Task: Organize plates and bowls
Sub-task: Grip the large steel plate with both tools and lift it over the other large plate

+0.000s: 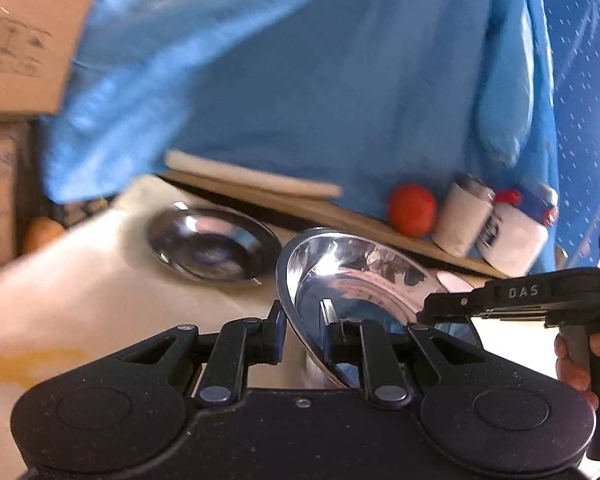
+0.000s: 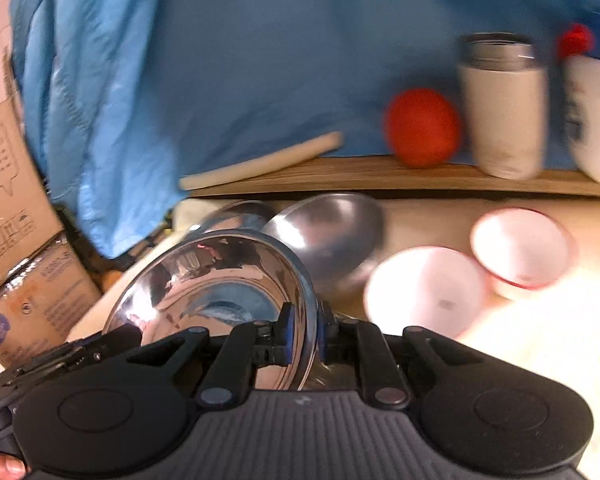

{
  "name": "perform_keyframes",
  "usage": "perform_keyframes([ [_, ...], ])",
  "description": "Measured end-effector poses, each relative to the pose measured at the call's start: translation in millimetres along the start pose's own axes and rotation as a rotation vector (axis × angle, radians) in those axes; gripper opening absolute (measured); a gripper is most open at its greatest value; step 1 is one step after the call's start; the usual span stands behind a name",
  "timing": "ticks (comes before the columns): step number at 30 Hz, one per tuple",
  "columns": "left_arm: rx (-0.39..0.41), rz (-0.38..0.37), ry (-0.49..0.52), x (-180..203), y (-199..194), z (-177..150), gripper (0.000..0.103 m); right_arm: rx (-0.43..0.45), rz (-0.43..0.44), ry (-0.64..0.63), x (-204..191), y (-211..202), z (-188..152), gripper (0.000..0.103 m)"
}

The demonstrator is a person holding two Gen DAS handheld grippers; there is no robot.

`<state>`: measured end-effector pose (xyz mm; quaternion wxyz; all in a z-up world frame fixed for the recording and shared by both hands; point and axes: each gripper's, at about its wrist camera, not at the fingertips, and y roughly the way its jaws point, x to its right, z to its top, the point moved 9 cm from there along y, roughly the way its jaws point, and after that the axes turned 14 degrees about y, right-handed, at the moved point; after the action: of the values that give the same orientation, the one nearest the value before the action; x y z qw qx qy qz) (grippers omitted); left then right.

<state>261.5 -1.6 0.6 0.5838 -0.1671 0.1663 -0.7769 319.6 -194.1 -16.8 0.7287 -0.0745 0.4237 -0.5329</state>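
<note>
Nearest the left wrist lens, left gripper, jaws narrow and clamped on the rim of a tilted steel bowl, one finger outside the wall, the other inside. Same bowl in the right wrist view, pinched at its opposite rim by the right gripper, jaws likewise narrow on the thin edge; bowl held up between both tools, apart from the worktop. Right gripper also seen side-on in the left view, tip on the bowl's far rim, gripped by a bare hand. Beyond, on the pale worktop, a second steel bowl resting upright, near the lifted one. In the right view, another steel dish just behind the held bowl. Further right, two white bowls side by side, close or touching; cannot tell which. Along the back edge, a wooden ledge carrying a pale stick, a red ball, a white canister. Blue cloth hanging behind. Cardboard boxes crowding the left edge. Open worktop at the right, in front of the white bowls.
</note>
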Motion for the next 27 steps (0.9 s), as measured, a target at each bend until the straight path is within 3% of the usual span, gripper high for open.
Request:
perform_keyframes([
  [6,-0.059,-0.015,0.017,18.6,13.8,-19.7,0.018,-0.004,-0.031,0.0,25.9,-8.4,-13.5,0.014],
  [16,-0.123,0.02,0.073,22.2,17.9,-32.4,0.02,-0.03,-0.065,-0.07,24.9,-3.5,-33.3,0.015],
  [27,-0.142,0.036,0.095,23.4,18.0,-34.8,0.022,-0.021,-0.096,-0.136,22.9,-7.2,-36.7,0.018],
])
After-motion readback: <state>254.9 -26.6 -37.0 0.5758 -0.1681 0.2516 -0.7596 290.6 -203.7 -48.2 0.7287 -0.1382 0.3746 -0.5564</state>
